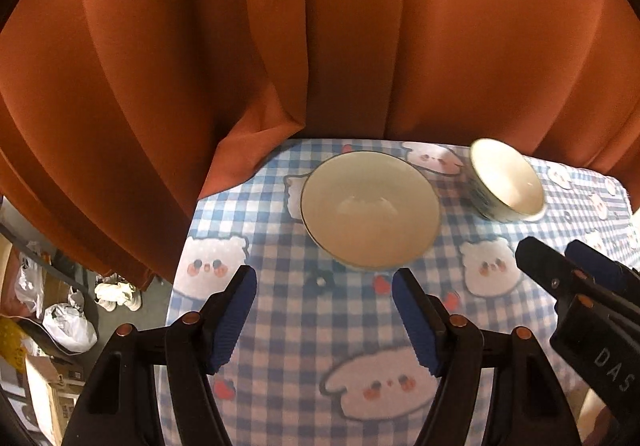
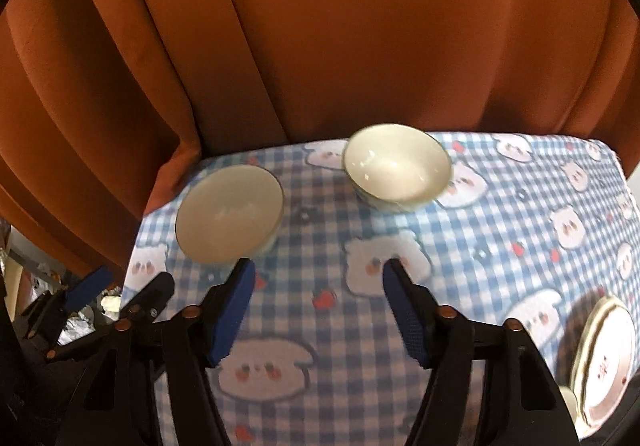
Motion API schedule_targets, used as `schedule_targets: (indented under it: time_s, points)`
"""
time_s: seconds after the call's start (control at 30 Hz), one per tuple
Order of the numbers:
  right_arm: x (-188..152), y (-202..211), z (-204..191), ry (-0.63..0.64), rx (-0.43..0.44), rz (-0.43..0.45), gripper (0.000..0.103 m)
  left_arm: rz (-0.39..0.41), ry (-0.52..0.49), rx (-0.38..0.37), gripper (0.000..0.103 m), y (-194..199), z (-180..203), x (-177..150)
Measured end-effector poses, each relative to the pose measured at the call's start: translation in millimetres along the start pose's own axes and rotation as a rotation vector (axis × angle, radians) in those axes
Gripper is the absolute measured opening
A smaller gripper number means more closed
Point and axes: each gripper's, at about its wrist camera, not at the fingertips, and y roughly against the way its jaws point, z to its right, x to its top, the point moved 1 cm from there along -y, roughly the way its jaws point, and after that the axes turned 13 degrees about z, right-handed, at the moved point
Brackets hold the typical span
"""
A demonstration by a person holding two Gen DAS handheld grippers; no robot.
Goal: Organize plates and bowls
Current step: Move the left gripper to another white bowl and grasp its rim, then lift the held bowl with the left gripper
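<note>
The left gripper [image 1: 324, 286] is hanging over the near part of the table with its blue-padded jaws standing wide apart and nothing between them, only the checked cloth showing in the gap. The right gripper [image 2: 318, 278] is hovering just beside it, to its right, its jaws likewise standing wide and gripping nothing; in the left wrist view its black fingers are poking in at the right edge. Beneath both, a blue-and-white gingham tablecloth [image 1: 288, 326] printed with white bears and small red strawberries is covering the table. At the near right corner of the right wrist view, a white plate [image 2: 604, 362] with a dark rim line and a reddish mark in its middle is lying on the cloth, partly cut off by the frame. Farther on, a wide shallow cream bowl [image 1: 370, 210] is sitting upright just beyond the left gripper's fingertips, empty inside. Beyond it and to the right, well apart from it, a smaller, deeper bowl [image 1: 506, 180] with a blue pattern on its outer wall is standing near the far edge of the table, also empty. Behind the table, a rust-orange curtain [image 1: 320, 26] is hanging in heavy folds. Down at the left, past the table's edge, white plastic bags [image 1: 68, 322] and cardboard boxes [image 1: 44, 398] are lying on the floor.
</note>
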Motion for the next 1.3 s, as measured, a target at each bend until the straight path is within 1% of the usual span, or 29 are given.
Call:
schedule_targets:
  time_s: [0.03,0.13,0.23,0.3,0.53,0.6,0.67,0.7,0.73,0.77,0.83,0.87,0.93,1.07,1.1,1.13,1.17,1.2,1.23,1.3]
  points:
    - [3,-7,-2,-0.003,0.009,-0.006,0.063,-0.003,0.001,0.006,0.072,-4,-1,2]
    - [11,-32,-6,-0.007,0.023,-0.020,0.063,0.000,0.024,-0.004,0.072,-20,-3,8]
    - [18,-54,-10,-0.013,0.035,-0.026,0.063,0.004,0.031,0.024,0.072,-40,-3,12]
    - [21,-70,-13,-0.015,0.039,-0.032,0.063,0.000,0.033,0.020,0.072,-54,-2,14]
    - [22,-117,-18,-0.027,0.059,-0.074,0.063,-0.012,0.034,0.025,0.072,-85,3,14]
    - [21,-126,-19,-0.028,0.059,-0.084,0.059,-0.033,0.026,0.031,0.072,-95,5,11]
    - [19,-134,-20,-0.026,0.057,-0.094,0.052,-0.046,0.021,0.035,0.072,-101,7,8]
    - [17,-138,-22,-0.024,0.055,-0.101,0.051,-0.051,0.019,0.038,0.069,-105,8,7]
    - [16,-142,-23,-0.024,0.060,-0.109,0.048,-0.055,0.018,0.041,0.065,-106,8,5]
    - [14,-144,-23,-0.021,0.060,-0.114,0.045,-0.065,0.017,0.042,0.063,-109,9,3]
    - [13,-149,-26,-0.008,0.060,-0.121,0.045,-0.083,0.023,0.042,0.055,-114,8,2]
    - [13,-151,-28,-0.003,0.058,-0.123,0.045,-0.092,0.027,0.039,0.053,-116,8,2]
    - [13,-154,-32,0.015,0.045,-0.130,0.045,-0.102,0.026,0.038,0.044,-119,8,1]
    - [12,-158,-43,0.056,0.048,-0.140,0.045,-0.106,0.024,0.047,0.039,-121,9,2]
    - [11,-160,-44,0.066,0.043,-0.142,0.045,-0.104,0.024,0.053,0.035,-121,8,2]
    - [10,-161,-43,0.072,0.040,-0.146,0.042,-0.102,0.021,0.058,0.033,-120,8,2]
    - [10,-162,-44,0.067,0.048,-0.149,0.025,-0.102,0.020,0.064,0.031,-120,7,2]
    - [9,-164,-45,0.062,0.055,-0.157,0.020,-0.102,0.021,0.067,0.027,-121,6,2]
    - [9,-164,-46,0.069,0.051,-0.156,0.019,-0.103,0.022,0.071,0.024,-121,5,2]
    - [9,-163,-44,0.070,0.052,-0.159,0.019,-0.105,0.020,0.070,0.023,-121,5,3]
